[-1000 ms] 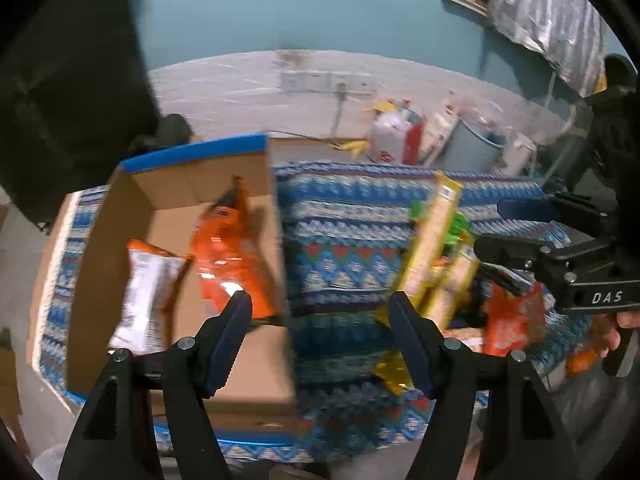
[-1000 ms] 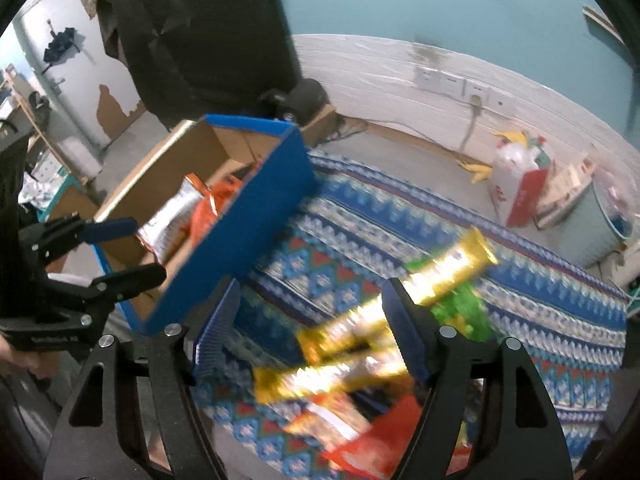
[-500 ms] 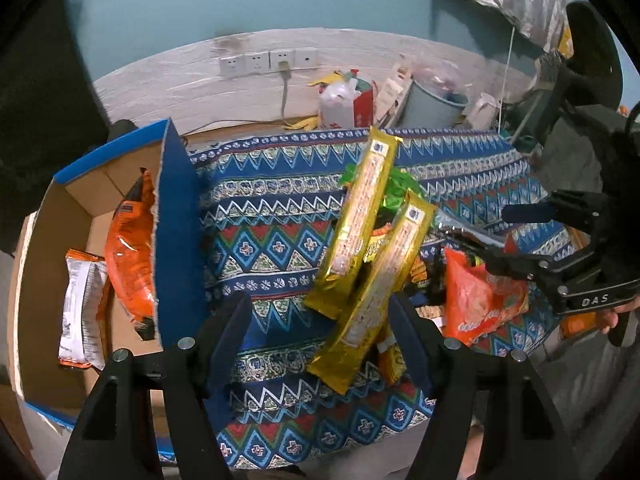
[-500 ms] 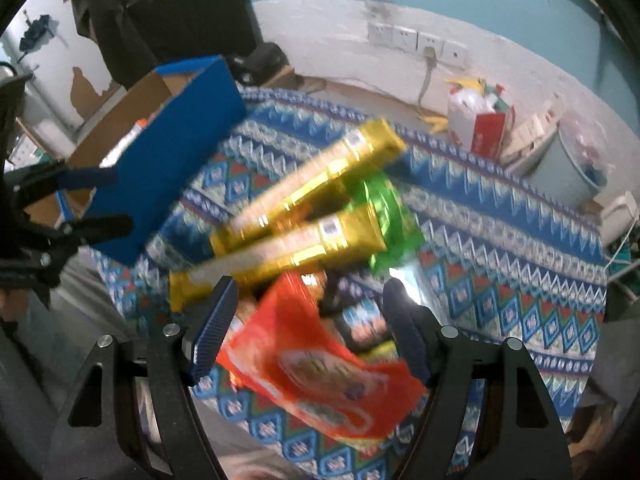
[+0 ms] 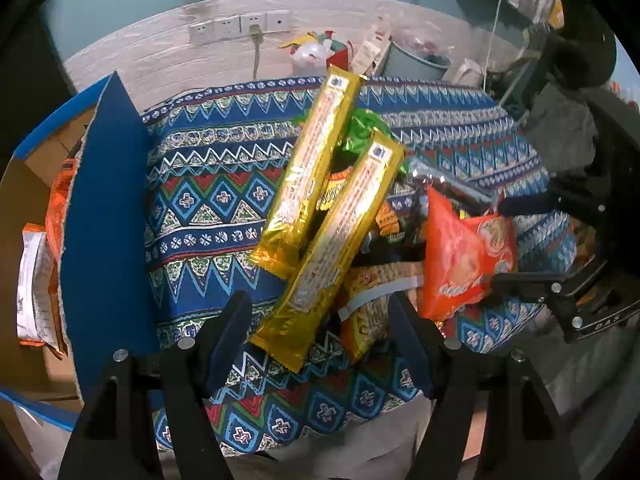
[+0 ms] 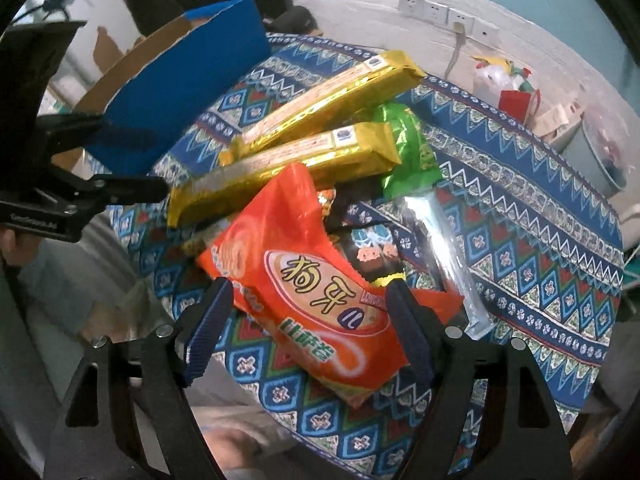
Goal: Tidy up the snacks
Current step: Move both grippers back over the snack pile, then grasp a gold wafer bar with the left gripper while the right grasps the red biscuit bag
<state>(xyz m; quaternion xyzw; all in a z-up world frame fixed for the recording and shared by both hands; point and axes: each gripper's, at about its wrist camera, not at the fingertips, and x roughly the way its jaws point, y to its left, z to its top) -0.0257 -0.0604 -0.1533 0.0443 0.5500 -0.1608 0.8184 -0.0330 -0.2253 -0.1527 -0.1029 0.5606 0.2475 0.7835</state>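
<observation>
- The snacks lie in a loose heap on the patterned tablecloth point(image 5: 208, 184), well right of the blue cardboard box point(image 5: 104, 216), which already holds an orange bag point(image 5: 54, 216) and a white-backed packet point(image 5: 34, 280).
- The left gripper point(image 5: 320, 332) hangs with its jaws apart and nothing pressed between them; the lower end of the nearer gold bar pack point(image 5: 340, 240) lies just ahead of the gap.
- The right gripper point(image 6: 308, 320) has just been widening its jaws. The orange snack bag point(image 6: 312, 292) lies between them, but the pads do not look pressed on it.
- The orange bag looks light, puffy and slick: film that crumples and slides. It probably holds brittle pieces, so a hard squeeze across the belly risks crushing. The flat crimped seam at either end seems the safer hold.
- The two gold packs, the nearer and the farther one point(image 5: 316, 168), read as long, fairly stiff and glossy. Gripped at one tip they would likely swing or slip; across the narrow width near the middle they should balance better.
- The nearer gold pack overlaps other packets, so lifting it may drag neighbours.
- The green foil packet point(image 6: 408, 152) and the clear-wrapped strip point(image 6: 444, 248) lie partly beneath, soft and thin; I judge them harder to pinch until the top layer is cleared.
</observation>
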